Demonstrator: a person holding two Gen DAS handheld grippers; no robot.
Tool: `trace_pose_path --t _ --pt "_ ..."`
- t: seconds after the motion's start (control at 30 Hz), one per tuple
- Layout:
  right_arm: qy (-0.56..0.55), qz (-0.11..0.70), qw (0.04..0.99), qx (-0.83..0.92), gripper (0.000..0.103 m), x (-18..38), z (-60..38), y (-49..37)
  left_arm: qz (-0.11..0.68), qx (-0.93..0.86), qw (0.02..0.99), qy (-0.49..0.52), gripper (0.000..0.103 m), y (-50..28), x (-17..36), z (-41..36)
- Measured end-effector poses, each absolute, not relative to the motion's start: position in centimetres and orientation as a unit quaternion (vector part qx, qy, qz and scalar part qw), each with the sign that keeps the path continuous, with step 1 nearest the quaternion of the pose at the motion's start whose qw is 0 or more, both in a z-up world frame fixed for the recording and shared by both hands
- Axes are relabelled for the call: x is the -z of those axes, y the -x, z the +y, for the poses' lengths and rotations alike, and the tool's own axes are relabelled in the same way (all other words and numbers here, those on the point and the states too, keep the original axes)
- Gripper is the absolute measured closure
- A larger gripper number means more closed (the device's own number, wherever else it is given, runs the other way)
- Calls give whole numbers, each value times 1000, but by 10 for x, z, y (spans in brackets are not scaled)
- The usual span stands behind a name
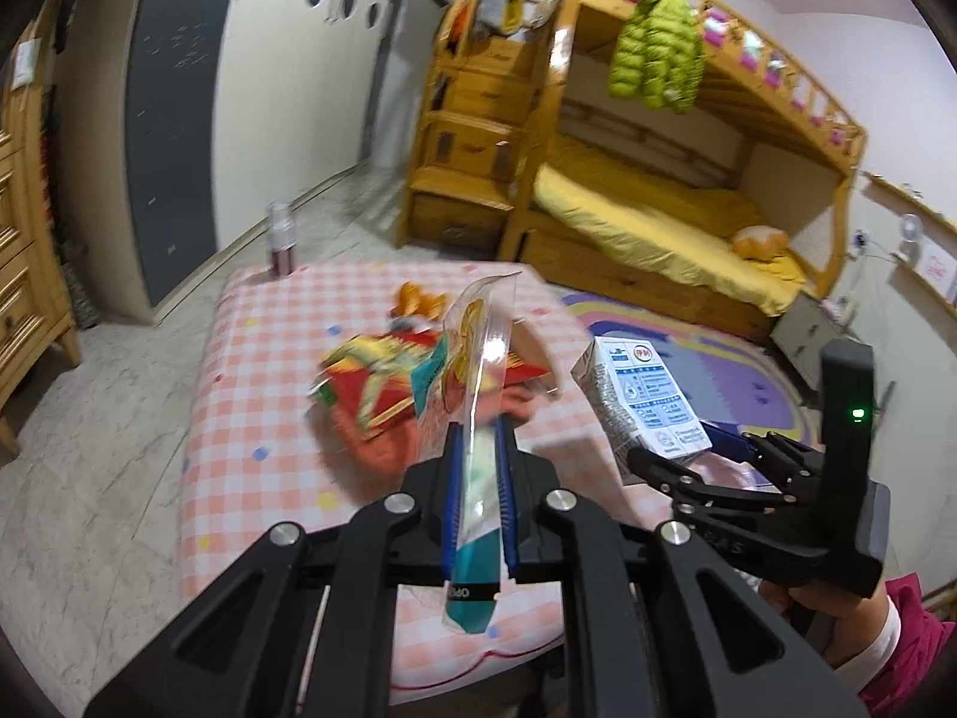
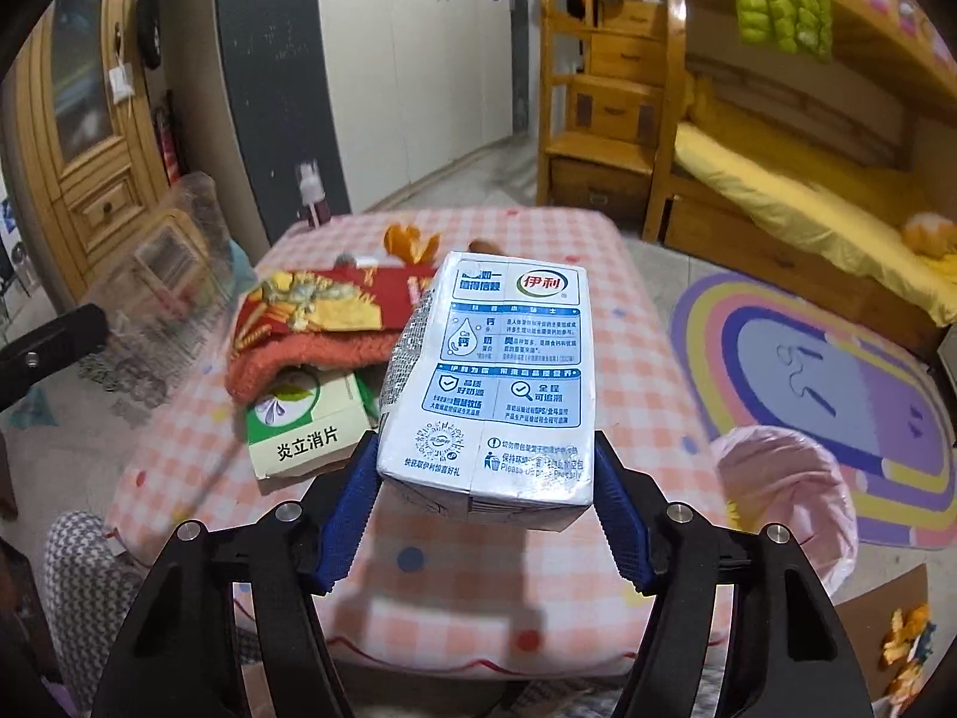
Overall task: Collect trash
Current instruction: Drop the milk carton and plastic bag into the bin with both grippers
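In the right wrist view the right gripper (image 2: 485, 496) sits low in the frame, its blue pads pressed on the near end of a white milk carton (image 2: 496, 377). The carton's long axis runs from the pads up and away toward the middle of the frame, its printed side facing the camera, above the pink checked bench (image 2: 646, 359). The gripper tilts downward toward the bench.

In the left wrist view the left gripper (image 1: 477, 478) is clamped nearly together on a clear plastic wrapper (image 1: 478, 371), which stands edge-on and stretches from the bottom centre up toward the frame's middle. At the right edge a hand (image 1: 837, 604) in a pink sleeve holds the other gripper.

On the bench, left of centre, lie a red snack bag (image 2: 335, 299), an orange cloth (image 2: 311, 353) and a green-and-white box (image 2: 305, 425). A pink bag (image 2: 789, 490) hangs open at the lower right.
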State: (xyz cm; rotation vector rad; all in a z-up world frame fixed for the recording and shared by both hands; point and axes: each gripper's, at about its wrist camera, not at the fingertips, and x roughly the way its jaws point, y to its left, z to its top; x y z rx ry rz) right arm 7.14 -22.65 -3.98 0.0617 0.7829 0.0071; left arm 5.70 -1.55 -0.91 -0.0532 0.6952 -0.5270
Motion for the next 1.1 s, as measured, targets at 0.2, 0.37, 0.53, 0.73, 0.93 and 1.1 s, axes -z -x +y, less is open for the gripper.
trace_pose_path --t 0.2,0.37,0.53,0.73,0.93,1.1 --pt "-52 361 931 33 35 15 -275 -39 328 309 893 12 94 -56 12 -68" --pt "-65 363 927 67 35 19 -307 -18 330 357 874 -20 94 -50 24 -128" --pt "-86 373 917 112 35 31 -349 3 333 410 847 -57 94 -44 37 -194" --pt "-110 384 901 170 35 51 -407 19 338 465 815 -72 94 -47 51 -271" --pt "-126 403 882 207 34 79 -453 15 367 496 783 -74 93 -65 72 -328" --pt "-133 415 873 218 34 100 -478 5 382 506 770 -74 91 -79 82 -361"
